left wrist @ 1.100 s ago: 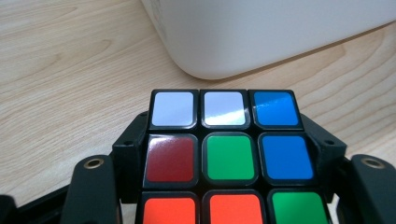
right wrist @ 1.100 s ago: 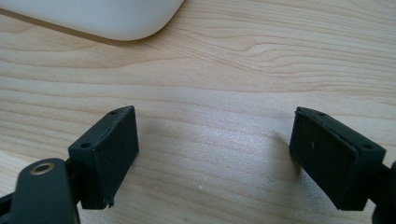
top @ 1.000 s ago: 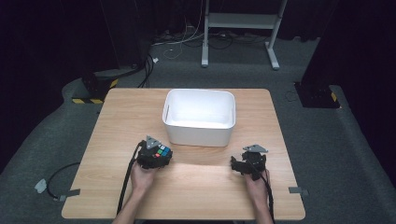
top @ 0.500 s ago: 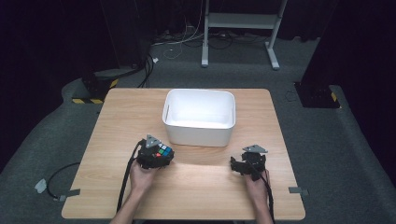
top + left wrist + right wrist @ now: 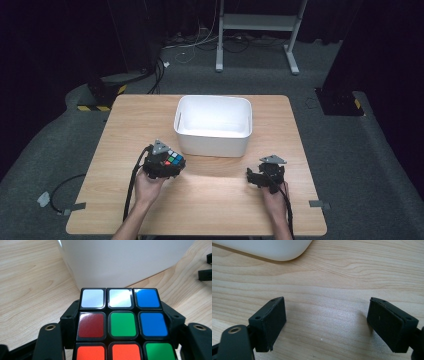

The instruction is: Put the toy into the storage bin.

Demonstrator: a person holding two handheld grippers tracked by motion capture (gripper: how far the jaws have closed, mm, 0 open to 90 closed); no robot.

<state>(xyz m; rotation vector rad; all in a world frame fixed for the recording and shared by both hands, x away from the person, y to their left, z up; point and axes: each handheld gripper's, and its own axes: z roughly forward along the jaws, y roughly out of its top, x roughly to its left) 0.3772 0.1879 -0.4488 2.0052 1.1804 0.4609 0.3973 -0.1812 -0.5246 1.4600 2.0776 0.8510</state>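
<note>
Rubik's cube (image 5: 121, 323) stays clamped in the left gripper (image 5: 165, 164) beside the white bin (image 5: 213, 125); right gripper (image 5: 266, 176) remains spread, unmoved.

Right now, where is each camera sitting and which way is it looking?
High view: above the person's side, looking forward and down on the table; both forearms, left gripper and right gripper show.
Left gripper view: rides the left gripper, facing the white bin; its jaws are clamped on the puzzle cube.
Right gripper view: rides the right gripper, looking down at bare wood; its jaws stand wide apart.
Shared: the high view and the left gripper view both show the cube and the bin.
</note>
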